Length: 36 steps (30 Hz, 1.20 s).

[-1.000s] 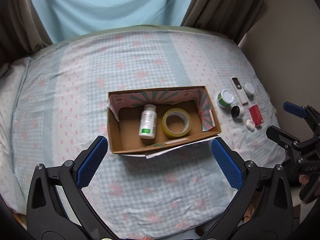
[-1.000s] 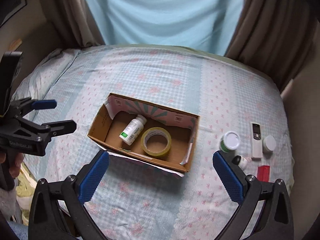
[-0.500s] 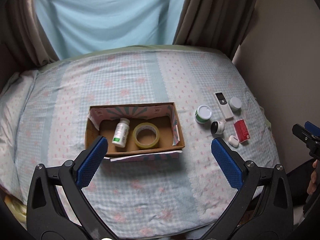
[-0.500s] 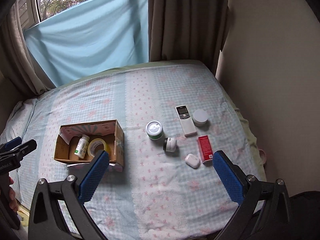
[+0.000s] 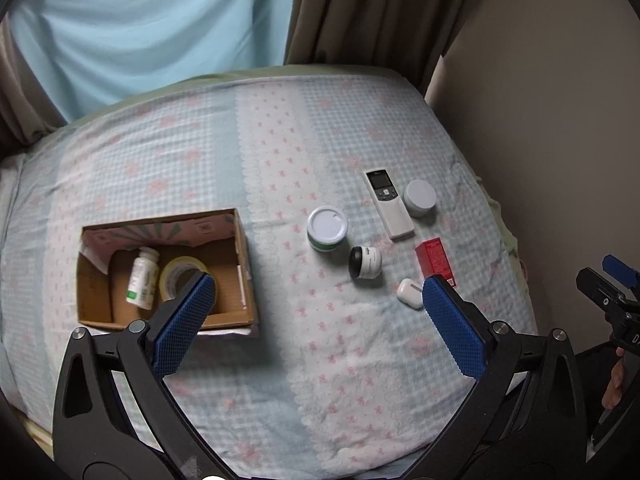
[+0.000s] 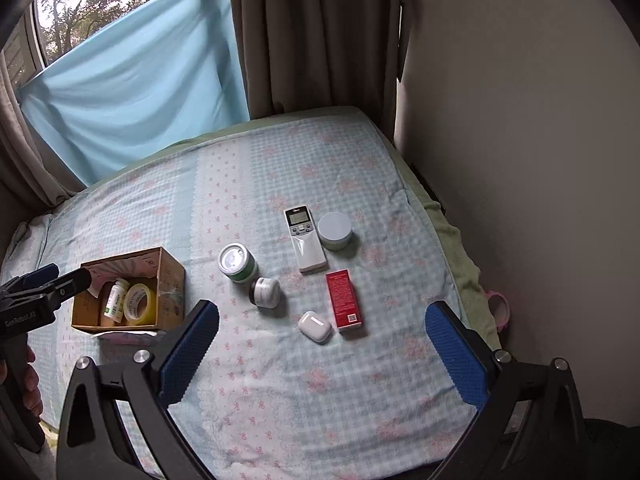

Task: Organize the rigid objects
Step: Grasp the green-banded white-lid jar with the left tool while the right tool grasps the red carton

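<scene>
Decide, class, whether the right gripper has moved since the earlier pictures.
Yes. In its own view the cardboard box has slid from centre to far left, so the right gripper swung right, toward the loose items.

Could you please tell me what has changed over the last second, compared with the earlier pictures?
Both grippers swung rightward, from over the cardboard box toward the loose items. The right gripper now faces the earbud case and red box; the left gripper follows. Both remain open and empty. The bottle and tape roll stay in the box; nothing on the bed moved.

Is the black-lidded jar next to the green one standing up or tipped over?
Tipped over. The black-lidded jar lies on its side on the bedspread, its lid facing sideways toward the cardboard box.
</scene>
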Each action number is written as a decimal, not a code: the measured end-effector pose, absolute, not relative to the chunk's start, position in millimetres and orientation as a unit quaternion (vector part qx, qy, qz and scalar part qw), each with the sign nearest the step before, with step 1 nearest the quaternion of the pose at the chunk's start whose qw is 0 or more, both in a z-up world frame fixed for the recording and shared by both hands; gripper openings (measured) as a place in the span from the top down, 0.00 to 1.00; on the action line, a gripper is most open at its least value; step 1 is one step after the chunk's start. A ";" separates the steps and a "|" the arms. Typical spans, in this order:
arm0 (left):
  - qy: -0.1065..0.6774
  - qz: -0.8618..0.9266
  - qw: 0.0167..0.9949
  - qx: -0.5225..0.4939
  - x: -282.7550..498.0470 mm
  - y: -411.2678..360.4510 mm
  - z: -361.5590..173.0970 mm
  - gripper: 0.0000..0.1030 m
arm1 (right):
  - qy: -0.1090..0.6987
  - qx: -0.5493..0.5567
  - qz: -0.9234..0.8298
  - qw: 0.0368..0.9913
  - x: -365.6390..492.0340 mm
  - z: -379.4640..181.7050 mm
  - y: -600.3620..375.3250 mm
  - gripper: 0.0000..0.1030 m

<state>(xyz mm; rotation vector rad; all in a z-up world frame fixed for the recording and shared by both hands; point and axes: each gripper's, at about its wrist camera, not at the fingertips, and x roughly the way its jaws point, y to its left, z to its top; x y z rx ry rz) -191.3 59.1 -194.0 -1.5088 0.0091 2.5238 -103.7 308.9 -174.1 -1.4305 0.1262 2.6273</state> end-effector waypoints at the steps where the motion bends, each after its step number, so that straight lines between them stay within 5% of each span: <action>1: 0.002 0.850 0.098 -0.517 -197.7 66.8 -201.9 0.00 | 0.040 -0.482 0.872 0.075 -107.6 -179.5 315.9 0.00; 24: -0.007 0.749 0.037 -0.661 -346.1 130.0 -430.9 0.00 | 0.042 -0.651 0.755 0.068 -227.0 -377.7 362.4 0.00; 36: 0.014 0.722 0.042 -0.691 -373.6 139.5 -483.8 0.15 | 0.028 -0.723 0.686 0.077 -259.7 -460.7 358.6 0.25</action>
